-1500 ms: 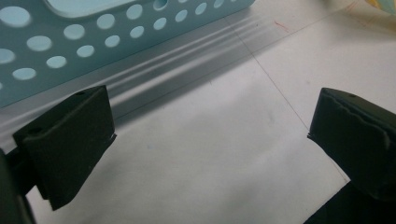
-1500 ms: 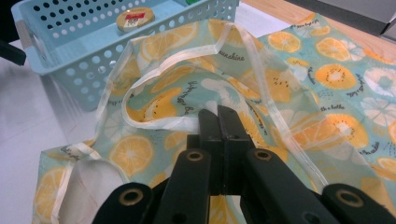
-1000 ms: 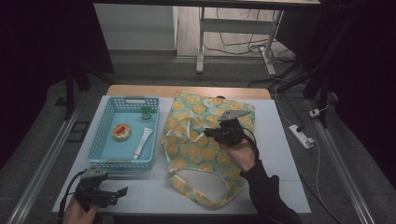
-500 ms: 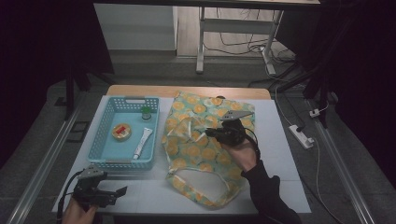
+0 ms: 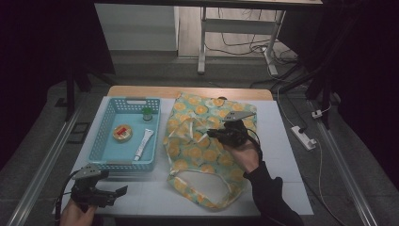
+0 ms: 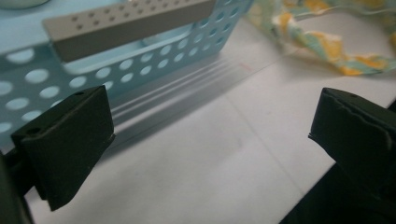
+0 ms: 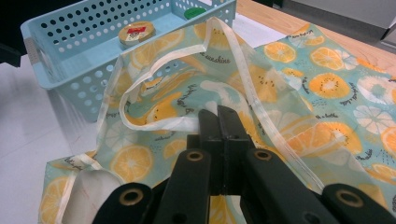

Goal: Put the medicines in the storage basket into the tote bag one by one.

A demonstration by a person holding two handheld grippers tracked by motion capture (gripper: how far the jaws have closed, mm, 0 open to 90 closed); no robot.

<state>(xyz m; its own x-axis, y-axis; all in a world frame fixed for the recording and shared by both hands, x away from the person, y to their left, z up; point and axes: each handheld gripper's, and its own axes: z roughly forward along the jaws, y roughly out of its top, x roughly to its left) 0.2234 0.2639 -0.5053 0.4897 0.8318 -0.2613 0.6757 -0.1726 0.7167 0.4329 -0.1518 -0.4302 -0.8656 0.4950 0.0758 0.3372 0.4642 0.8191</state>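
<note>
Fabric of the orange-print bag (image 5: 207, 141), centre frame on the tabletop (image 5: 291, 155), is pinched in the right tool (image 5: 217, 134), seemingly to lift its mouth. Left tool (image 5: 115, 194), lower left, stands spread and empty beside the basket (image 5: 104, 136).

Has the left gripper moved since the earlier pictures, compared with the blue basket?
No, hardly at all. In the high view the left gripper sits at the table's near left corner, just below the blue basket, as before, with open jaws.

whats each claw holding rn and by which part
The right claw is shut on the tote bag, pinching its cream-edged opening hem. The left claw is open and holds nothing, near the blue basket.
</note>
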